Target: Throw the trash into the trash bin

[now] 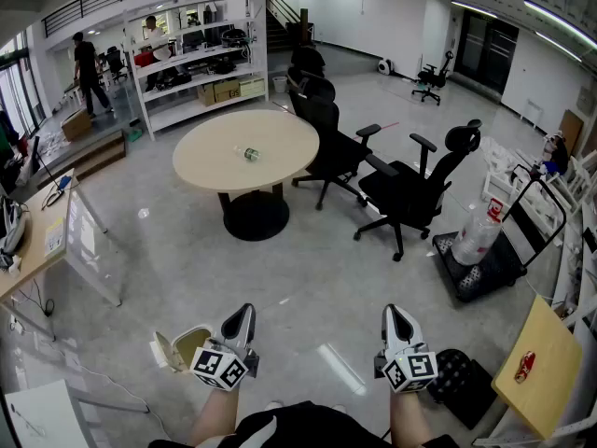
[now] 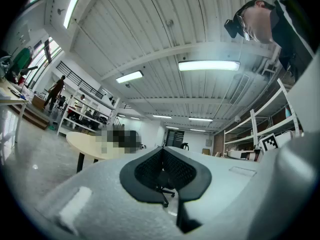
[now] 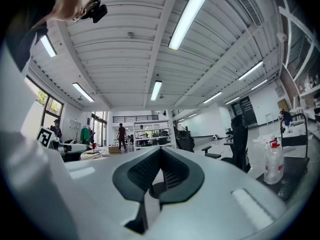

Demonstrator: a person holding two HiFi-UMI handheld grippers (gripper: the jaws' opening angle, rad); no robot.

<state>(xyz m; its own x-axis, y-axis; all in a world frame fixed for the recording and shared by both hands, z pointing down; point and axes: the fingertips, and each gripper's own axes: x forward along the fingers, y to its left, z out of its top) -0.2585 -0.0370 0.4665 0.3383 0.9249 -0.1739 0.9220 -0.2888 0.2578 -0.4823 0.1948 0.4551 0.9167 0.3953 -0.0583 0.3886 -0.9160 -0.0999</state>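
A small crumpled green-and-clear bottle (image 1: 250, 154) lies alone on the round beige table (image 1: 210, 161) across the room. My left gripper (image 1: 241, 318) and right gripper (image 1: 398, 319) are held side by side low in the head view, far from the table, both pointing forward. Both stand shut with nothing between the jaws; the left gripper (image 2: 161, 151) and right gripper (image 3: 161, 151) show the dark pads meeting at the tip. A black round bin (image 1: 456, 373) sits on the floor just right of my right gripper. A beige open container (image 1: 179, 347) sits just left of my left gripper.
Black office chairs (image 1: 410, 189) stand right of the table. A black cart (image 1: 485, 259) holds clear plastic bottles (image 1: 478, 235). A red can (image 1: 525, 366) lies on a yellow board at the right. Desks line the left edge, with white shelving (image 1: 191, 63) and people at the back.
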